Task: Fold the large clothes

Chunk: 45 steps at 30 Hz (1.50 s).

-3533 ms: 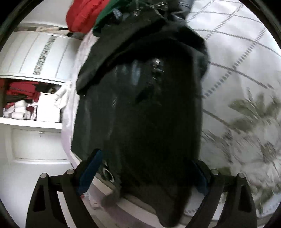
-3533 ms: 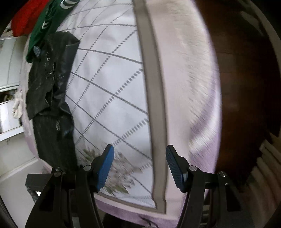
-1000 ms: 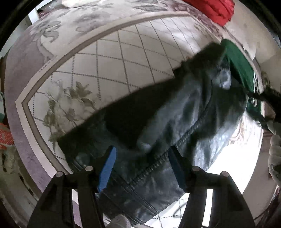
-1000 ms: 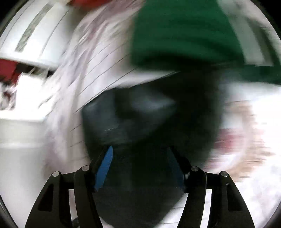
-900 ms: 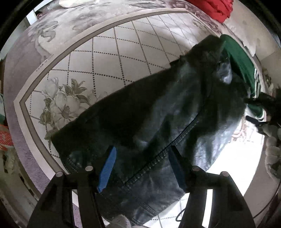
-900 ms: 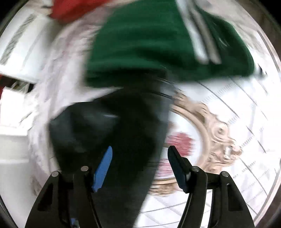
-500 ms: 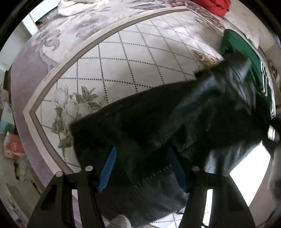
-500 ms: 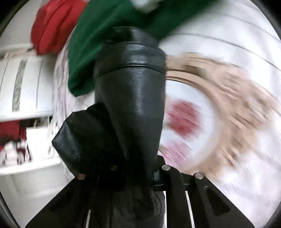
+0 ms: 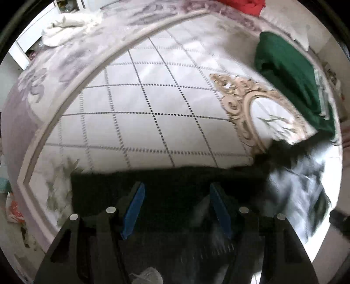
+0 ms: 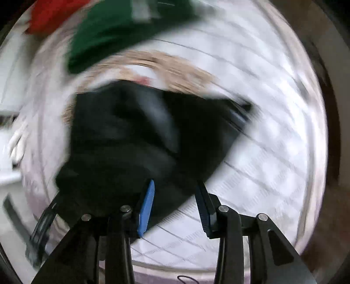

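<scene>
No brand, label or writing readable in either view; the right wrist view is heavily motion-blurred.

Black jacket (image 9: 175, 181) lies on the bedspread (image 9: 142, 104), along the near edge of the left wrist view, its right end a shiny blurred smear. In the right wrist view the jacket (image 10: 140, 139) is a crumpled dark mass filling the centre and near left.

Left gripper (image 9: 176, 209): jaws roughly half apart, blue pads either side of dark jacket cloth. Whether the pads press on it cannot be told (the fabric is black against black fingers).

Right gripper (image 10: 175, 203): jaws opening, a gap between the pads. A corner of the jacket sits between them, close against the left pad, clear of the right one; no grip seen.

Around:
- Green garment (image 9: 291, 76) with a pale stripe, far right on the bedspread, just beyond the jacket's right end.
- Red cloth (image 9: 245, 6) at the far edge, beyond the green one.
- Gold scroll medallion (image 9: 251, 109) printed on the bedspread, between green garment and jacket; the jacket covers its near part.
- White cloth (image 9: 72, 24) bunched at the far left.
- Dotted diamond grid across the open middle of the bedspread, nothing on it.
</scene>
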Tool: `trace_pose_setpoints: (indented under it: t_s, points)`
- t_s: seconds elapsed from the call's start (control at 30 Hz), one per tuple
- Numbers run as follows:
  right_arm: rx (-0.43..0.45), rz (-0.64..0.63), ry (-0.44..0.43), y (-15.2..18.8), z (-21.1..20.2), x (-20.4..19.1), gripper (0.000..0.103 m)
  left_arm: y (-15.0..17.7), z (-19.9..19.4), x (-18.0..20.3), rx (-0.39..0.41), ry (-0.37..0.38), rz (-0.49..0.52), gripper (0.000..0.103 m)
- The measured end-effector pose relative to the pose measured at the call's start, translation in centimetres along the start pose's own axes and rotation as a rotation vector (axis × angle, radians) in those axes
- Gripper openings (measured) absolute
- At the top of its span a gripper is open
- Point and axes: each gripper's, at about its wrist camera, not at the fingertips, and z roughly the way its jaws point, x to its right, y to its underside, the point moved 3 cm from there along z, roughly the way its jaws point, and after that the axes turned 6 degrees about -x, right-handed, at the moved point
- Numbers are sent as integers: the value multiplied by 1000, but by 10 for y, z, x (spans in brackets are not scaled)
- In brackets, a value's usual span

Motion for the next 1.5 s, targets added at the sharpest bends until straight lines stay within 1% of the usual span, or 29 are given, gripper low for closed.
trace_pose_setpoints:
  t_s: [0.03,0.07,0.1,0.13,0.2,0.23,0.27,0.33,0.4,0.5,0.57,0.6,0.63,0.67,0.73,0.77,0.8,0.83,0.9,0.97,1.07,1.17,1.2,1.27,1.37,1.4,1.43,1.47,1.5]
  points:
    - [2,-49,-25,-17,10,-21,40,-6,15,-1,-34,4,-6,62]
    - [12,-79,-43,-32,21,-35,40,-8,22,-1,-51,5,-10,62]
    - [14,-100,-43,-47,32,-49,40,-10,30,-3,-67,12,-15,62]
    - [19,-120,-36,-62,48,-59,36,-12,34,-4,-66,15,-10,63]
    - [1,-154,32,-90,80,-69,36,-13,31,-6,-47,12,3,63]
    - [-40,-145,50,-101,99,-69,36,-12,27,-9,-38,9,-2,63]
    - [-58,-104,26,-109,107,-63,36,-12,24,-11,-36,4,-7,63]
    - [-98,-48,-18,-119,103,-59,36,-9,10,-18,-27,9,-31,62]
    - [-104,-49,-30,-117,84,-56,36,-4,-9,-20,-6,12,-41,61]
    - [-87,-72,-49,-92,46,-37,42,9,-40,-11,34,32,-16,61]
    - [-75,-53,-71,-65,20,-13,51,19,-53,2,39,62,4,61]
    - [-62,-40,-78,-48,10,-4,58,24,-55,12,32,87,16,61]
    - [-47,-9,-91,-33,1,12,66,29,-52,23,16,115,26,61]
    - [-37,24,-107,-19,-5,30,70,33,-49,30,4,126,36,61]
    - [-26,74,-153,-1,-6,54,86,36,-28,55,-28,137,69,61]
    - [-26,108,-174,6,-3,71,87,37,-17,65,-43,135,81,61]
    - [-21,135,-186,13,4,79,87,37,-5,73,-65,134,90,61]
    - [-11,165,-199,15,13,93,87,36,6,79,-79,114,101,61]
    - [3,214,-230,15,30,117,87,37,26,89,-80,51,137,65]
    - [11,246,-299,9,50,136,87,38,29,90,-74,49,136,67]
    - [25,278,-398,-11,85,141,89,39,28,91,-66,45,147,68]
    - [105,258,-488,-28,87,138,90,40,29,90,-67,35,143,70]
    - [118,261,-514,-31,86,137,90,40,29,90,-68,34,141,70]
    - [128,283,-547,-39,89,135,90,39,30,89,-64,29,145,71]
    - [152,273,-572,-44,93,132,90,39,32,89,-66,25,142,71]
    - [158,269,-578,-44,91,130,90,41,33,91,-65,21,146,71]
    - [161,267,-562,-45,91,128,84,42,34,93,-63,14,149,73]
    - [164,266,-542,-45,91,126,74,43,33,95,-59,8,151,73]
    - [158,268,-543,-44,91,127,34,43,33,95,-56,3,152,75]
